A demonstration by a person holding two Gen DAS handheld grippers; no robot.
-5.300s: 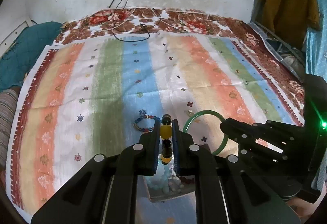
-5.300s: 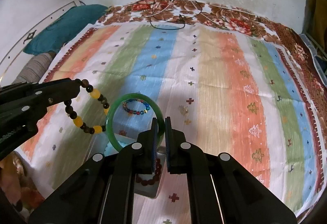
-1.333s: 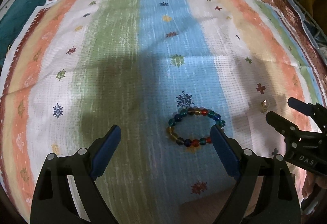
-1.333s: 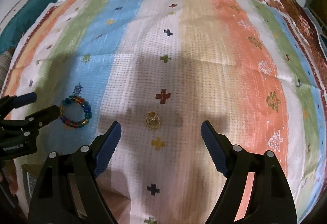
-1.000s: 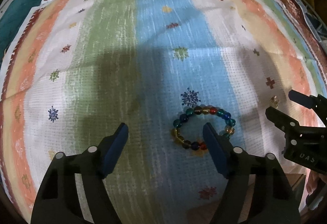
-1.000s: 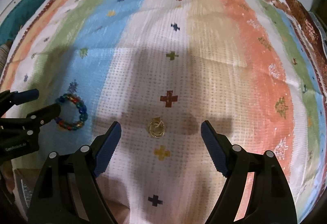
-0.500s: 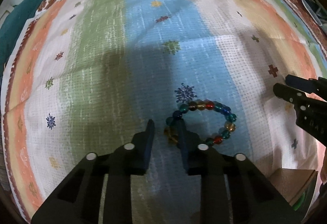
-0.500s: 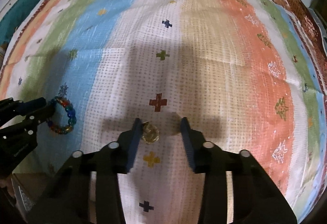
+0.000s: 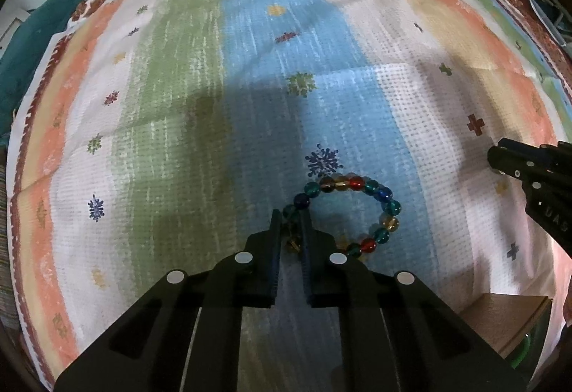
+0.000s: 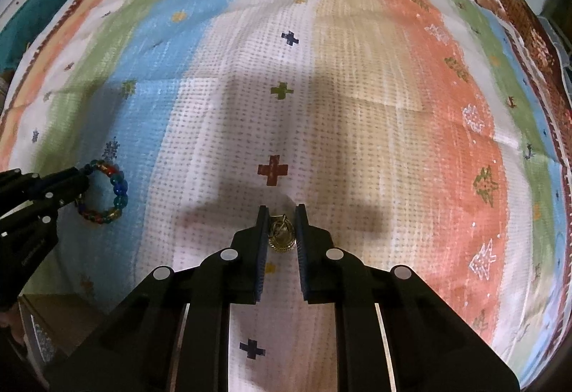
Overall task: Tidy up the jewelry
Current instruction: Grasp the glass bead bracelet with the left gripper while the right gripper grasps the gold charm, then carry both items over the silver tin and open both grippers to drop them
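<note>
Left gripper jaws, just closing, clamp the bracelet at its 9 o'clock edge on the bedspread; right gripper jaws, also closing, pinch the ring, which is small and may slip out on lifting.

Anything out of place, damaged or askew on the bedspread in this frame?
Nothing stands out. The left gripper is shut on the intact multicolored bead bracelet; the right gripper has been closing around the small gold ring. The striped bedspread lies flat.
</note>
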